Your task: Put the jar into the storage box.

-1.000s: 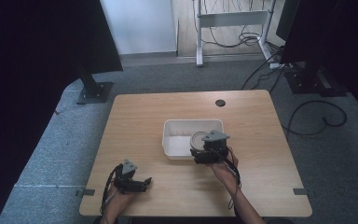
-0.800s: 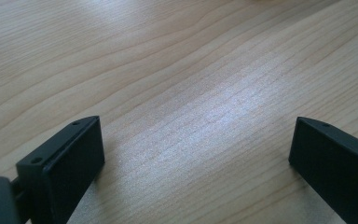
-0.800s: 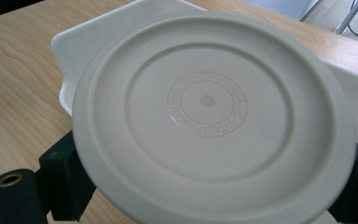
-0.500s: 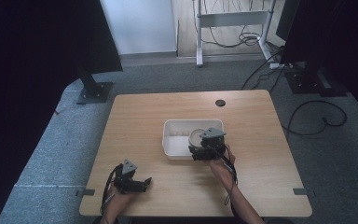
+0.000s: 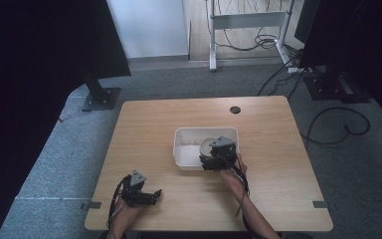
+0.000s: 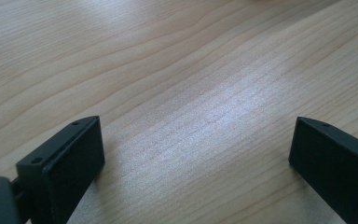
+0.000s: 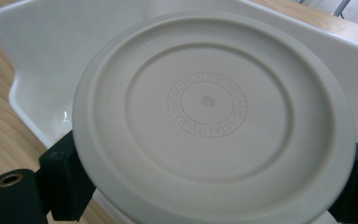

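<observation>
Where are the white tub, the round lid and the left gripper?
tub [image 5: 185, 149]: high view, bare floor inside its left half.
lid [image 7: 208, 101]: right gripper view, centre of its embossed face.
left gripper [image 6: 193, 154]: left gripper view, midway between its open jaws.

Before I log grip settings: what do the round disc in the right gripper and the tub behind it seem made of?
Disc: looks like matte off-white moulded plastic, going by the raised rings and embossed lettering; a plant-fibre blend can't be excluded. Tub: likely glossy white plastic, with thin walls, rounded corners and a small highlight.
</observation>
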`<state>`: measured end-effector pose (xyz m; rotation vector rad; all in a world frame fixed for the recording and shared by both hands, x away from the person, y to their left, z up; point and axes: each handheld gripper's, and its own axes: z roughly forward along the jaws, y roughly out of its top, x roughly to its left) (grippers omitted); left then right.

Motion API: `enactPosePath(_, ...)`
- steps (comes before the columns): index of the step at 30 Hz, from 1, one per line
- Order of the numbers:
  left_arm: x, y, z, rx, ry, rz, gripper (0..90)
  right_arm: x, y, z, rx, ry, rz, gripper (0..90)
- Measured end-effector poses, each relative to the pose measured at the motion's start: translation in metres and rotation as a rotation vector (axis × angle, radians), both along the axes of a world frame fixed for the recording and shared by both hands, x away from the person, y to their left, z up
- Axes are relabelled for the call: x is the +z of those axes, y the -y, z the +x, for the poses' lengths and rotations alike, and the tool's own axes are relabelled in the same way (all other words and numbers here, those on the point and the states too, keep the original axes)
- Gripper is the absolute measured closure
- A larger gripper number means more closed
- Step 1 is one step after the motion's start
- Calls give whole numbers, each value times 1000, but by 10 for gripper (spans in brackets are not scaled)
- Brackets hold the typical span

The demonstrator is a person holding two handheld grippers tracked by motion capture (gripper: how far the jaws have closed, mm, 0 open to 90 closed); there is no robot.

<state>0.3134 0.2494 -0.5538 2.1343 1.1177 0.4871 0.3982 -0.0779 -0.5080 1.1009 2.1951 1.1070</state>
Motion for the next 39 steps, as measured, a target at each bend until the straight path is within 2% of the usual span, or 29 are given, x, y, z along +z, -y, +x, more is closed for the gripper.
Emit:
enactPosePath(11, 0, 0, 0, 0, 0, 0, 30, -12, -4, 7, -12, -20, -15, 93)
enactPosePath(16, 0, 0, 0, 1, 0, 0, 30, -16, -3, 10, -16, -38, -5, 92)
enactPosePath(20, 0, 0, 0, 1, 0, 0, 30, -16, -1, 13, -20, -60, 16, 92)
enactPosePath(30, 0, 0, 0, 1, 0, 0, 30, -13, -1, 15, -13, -85, 3, 88)
enactPosePath(33, 0, 0, 0, 1, 0, 0, 31, -13, 1, 16, -4, -98, 22, 48)
enactPosePath(39, 0, 0, 0, 0, 0, 0, 30, -11, 0, 14, -4, -82, 2, 22)
